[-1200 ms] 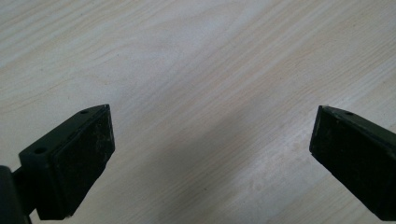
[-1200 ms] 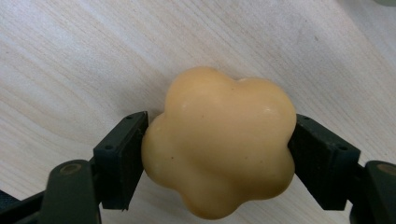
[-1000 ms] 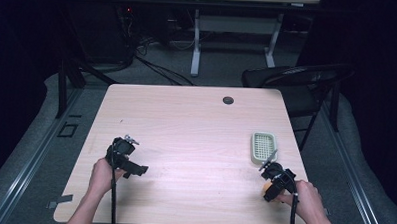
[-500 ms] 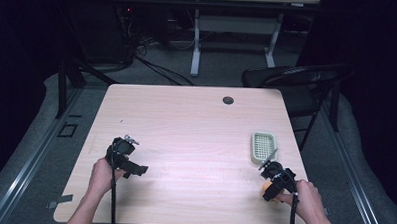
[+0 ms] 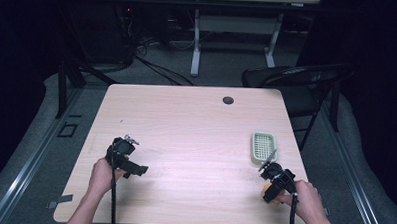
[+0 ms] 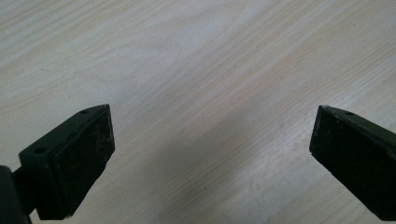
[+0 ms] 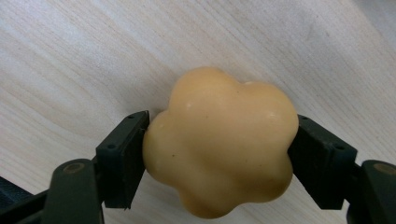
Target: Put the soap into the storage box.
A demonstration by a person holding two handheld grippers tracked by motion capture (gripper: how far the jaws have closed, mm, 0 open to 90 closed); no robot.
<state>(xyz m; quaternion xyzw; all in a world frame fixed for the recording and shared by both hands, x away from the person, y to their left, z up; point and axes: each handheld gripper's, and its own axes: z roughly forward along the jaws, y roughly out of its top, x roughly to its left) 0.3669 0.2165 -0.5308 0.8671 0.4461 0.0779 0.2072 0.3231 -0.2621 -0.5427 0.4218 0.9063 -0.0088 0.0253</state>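
Observation:
A pale yellow, flower-shaped lumpy object (image 7: pixel 219 144) sits between the two black jaws of my right gripper (image 7: pixel 218 154), which press on both of its sides just above the wooden table (image 7: pixel 70 60). From above, the right gripper (image 5: pixel 275 180) is near the table's front right corner, with a bit of the yellow object (image 5: pixel 267 187) under it. My left gripper (image 5: pixel 126 157) rests at the front left; its own view has the jaws wide apart over bare wood, and the left gripper (image 6: pixel 210 154) holds nothing.
A small pale green slotted tray (image 5: pixel 263 147) lies just beyond the right gripper. A dark round grommet (image 5: pixel 228 100) is set near the table's far edge. A folding chair (image 5: pixel 297 80) stands off the far right corner.

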